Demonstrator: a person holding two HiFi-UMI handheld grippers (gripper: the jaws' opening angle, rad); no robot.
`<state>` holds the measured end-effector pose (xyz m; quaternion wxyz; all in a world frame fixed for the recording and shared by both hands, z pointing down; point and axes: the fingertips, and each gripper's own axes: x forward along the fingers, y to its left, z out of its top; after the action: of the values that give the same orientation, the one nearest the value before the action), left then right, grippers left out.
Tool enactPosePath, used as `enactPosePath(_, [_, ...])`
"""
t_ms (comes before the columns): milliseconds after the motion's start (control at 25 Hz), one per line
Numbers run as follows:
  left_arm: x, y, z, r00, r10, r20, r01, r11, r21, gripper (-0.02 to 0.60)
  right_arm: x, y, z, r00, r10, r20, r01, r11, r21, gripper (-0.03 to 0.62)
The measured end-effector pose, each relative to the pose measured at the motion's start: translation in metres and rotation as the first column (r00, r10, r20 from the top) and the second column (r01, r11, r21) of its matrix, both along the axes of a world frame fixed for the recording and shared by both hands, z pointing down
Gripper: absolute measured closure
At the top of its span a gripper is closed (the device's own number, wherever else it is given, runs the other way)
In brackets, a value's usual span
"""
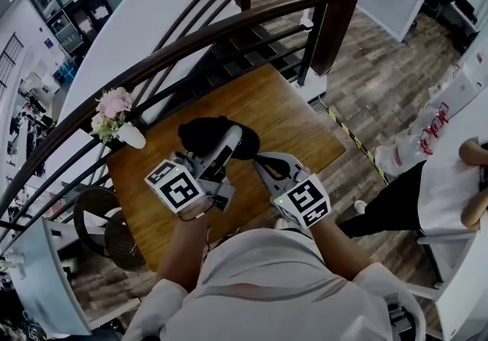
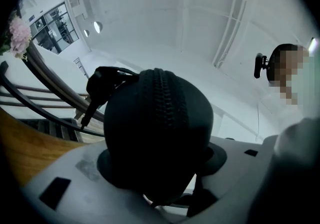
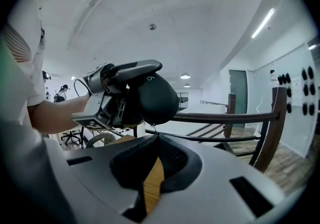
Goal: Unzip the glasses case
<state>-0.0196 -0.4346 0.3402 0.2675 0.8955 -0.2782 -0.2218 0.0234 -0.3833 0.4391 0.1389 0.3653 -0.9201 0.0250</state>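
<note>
Right gripper view: fingers of our right gripper (image 3: 153,137) pinch the zipper pull (image 3: 150,129) at their tips, just below the glasses case (image 3: 157,100) clamped between left gripper (image 1: 230,141) fingers.

The room is bright and white — a long ceiling lamp (image 3: 264,22) glows at the upper right of the right gripper view. Every picture bends at its edges, and both gripper views have black corners. The glasses case (image 2: 157,133) looks dark and fuzzy up close.
</note>
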Motion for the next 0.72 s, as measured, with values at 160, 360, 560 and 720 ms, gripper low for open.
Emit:
enactPosePath(160, [0.000,-0.002,0.006,1.000,0.005,0.009,-0.004,1.000,-0.021,0.324,0.006,-0.003,0.005,0.999,0.022,-0.043,-0.021,1.000,0.023,0.545])
enactPosePath(360, [0.011,0.000,0.012,0.996,0.056,0.073,-0.054,0.998,-0.019,0.324,0.021,-0.015,0.002,0.994,0.063,-0.093,-0.058,0.997,0.055,0.545])
enactPosePath(560, [0.033,0.018,0.030,0.952,0.212,0.220,-0.212,0.977,-0.025,0.324,0.028,-0.020,-0.008,0.981,0.061,-0.185,-0.031,0.987,0.158,0.545])
enactPosePath(720, [0.052,0.042,0.053,0.844,0.321,0.429,-0.343,0.939,-0.026,0.324,0.022,-0.013,-0.011,0.947,0.033,-0.318,0.057,0.962,0.268,0.545])
